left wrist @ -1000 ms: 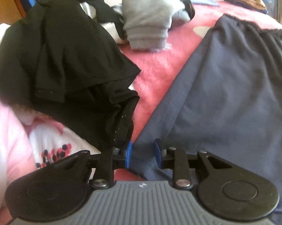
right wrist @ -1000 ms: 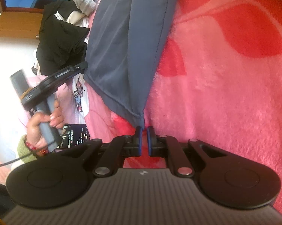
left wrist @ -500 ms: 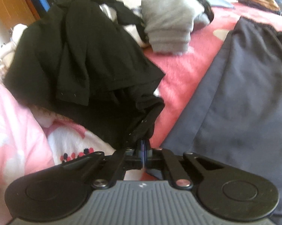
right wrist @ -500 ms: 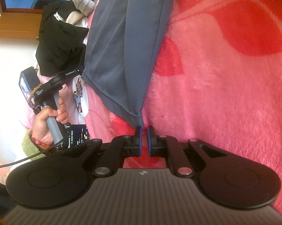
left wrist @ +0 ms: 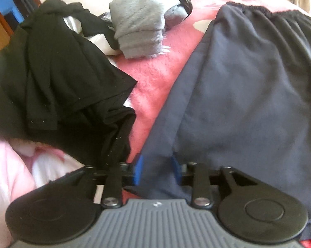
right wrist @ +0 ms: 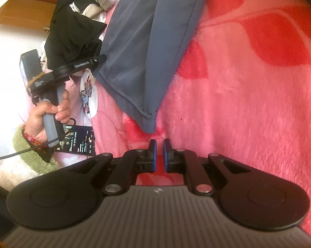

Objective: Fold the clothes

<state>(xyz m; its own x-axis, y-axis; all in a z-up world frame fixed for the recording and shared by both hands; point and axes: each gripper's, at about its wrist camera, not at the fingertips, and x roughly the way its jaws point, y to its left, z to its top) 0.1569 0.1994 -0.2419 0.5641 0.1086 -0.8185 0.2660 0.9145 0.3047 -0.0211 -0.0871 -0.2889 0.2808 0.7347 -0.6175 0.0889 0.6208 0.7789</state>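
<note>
Right at the lens, the left gripper [left wrist: 156,170] has its blue pads spread apart with a corner of the navy garment [left wrist: 248,95] lying between them, cloth in the gap but not yet pinched. Over on the other side, the right gripper [right wrist: 158,155] sits low on the pink blanket [right wrist: 248,107], its pads nearly together with only a slim gap and nothing between them; the garment's hemmed corner [right wrist: 150,122] lies just ahead of the tips, apart from them. So this reads as the grab-the-corners step, before any fold is made. Next, by my judgement, the left pads need to close on that corner, and the right needs to open, edge forward onto the hem and close, so both corners can lift together. Beyond the pads, the navy piece spreads flat across the blanket, its gathered waistband [left wrist: 258,10] at the far end. To the left lies a rumpled black garment [left wrist: 58,78], and farther back a folded grey piece [left wrist: 139,26]. As for writing: white lettering runs along the left gripper's arm in the right wrist view, too small to read, and a phone [right wrist: 81,142] with a lit screen shows text that can't be made out either.
</note>
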